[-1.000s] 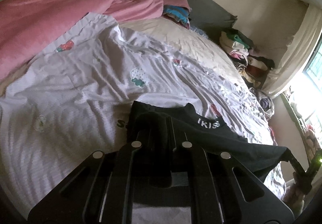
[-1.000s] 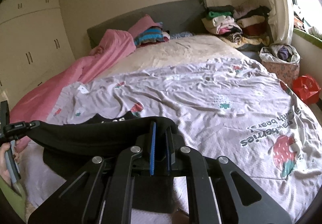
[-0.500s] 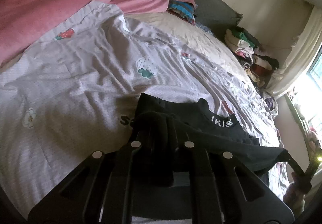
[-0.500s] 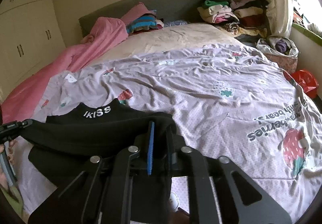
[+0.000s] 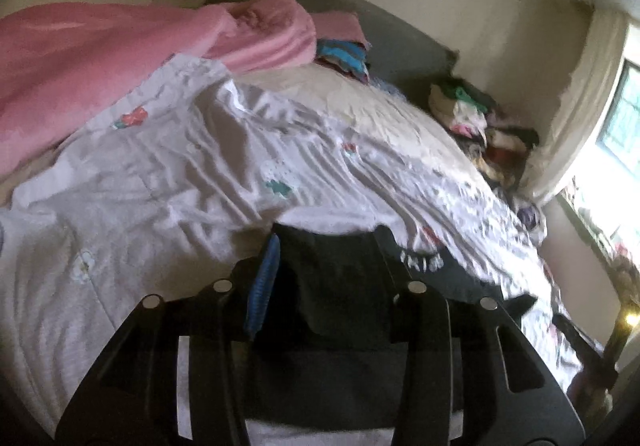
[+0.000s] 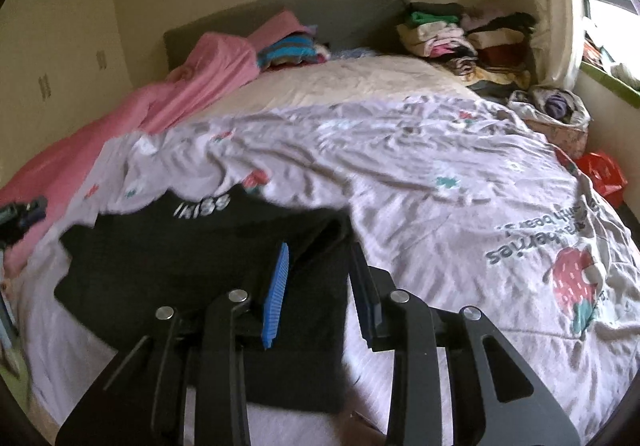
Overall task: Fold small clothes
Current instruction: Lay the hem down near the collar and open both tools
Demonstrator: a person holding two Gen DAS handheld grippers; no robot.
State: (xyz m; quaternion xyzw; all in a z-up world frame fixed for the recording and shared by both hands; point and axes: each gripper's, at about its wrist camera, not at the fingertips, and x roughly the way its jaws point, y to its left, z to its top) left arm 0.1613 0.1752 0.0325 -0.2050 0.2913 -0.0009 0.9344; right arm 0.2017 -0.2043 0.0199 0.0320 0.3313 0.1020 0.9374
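Bed [image 6: 360, 85]: fills most of both views; grey headboard at the far wall.
Strawberry-print sheet [image 6: 420, 185]: pale lilac, wrinkled, spread over the near half of the bed; upside-down lettering and a large strawberry at the right edge.
Pink blanket [image 5: 100, 57]: bunched along the left side, running up to the headboard.
Clothes pile [image 6: 460, 37]: stacked at the far right corner of the bed, beside the curtain.
Black garment [image 6: 180, 258]: lying on the sheet at the near left, waistband with white lettering turned toward the headboard; one edge raised between the right tool's fingers, the rest flat.
Left gripper [image 5: 328, 286]: spread wide; black cloth between the fingers, blue pad [image 5: 262, 286] showing on the left finger, not pinching.
Right gripper [image 6: 320, 294]: spread wide; blue pad bare, cloth loose in the gap, nothing pinched.
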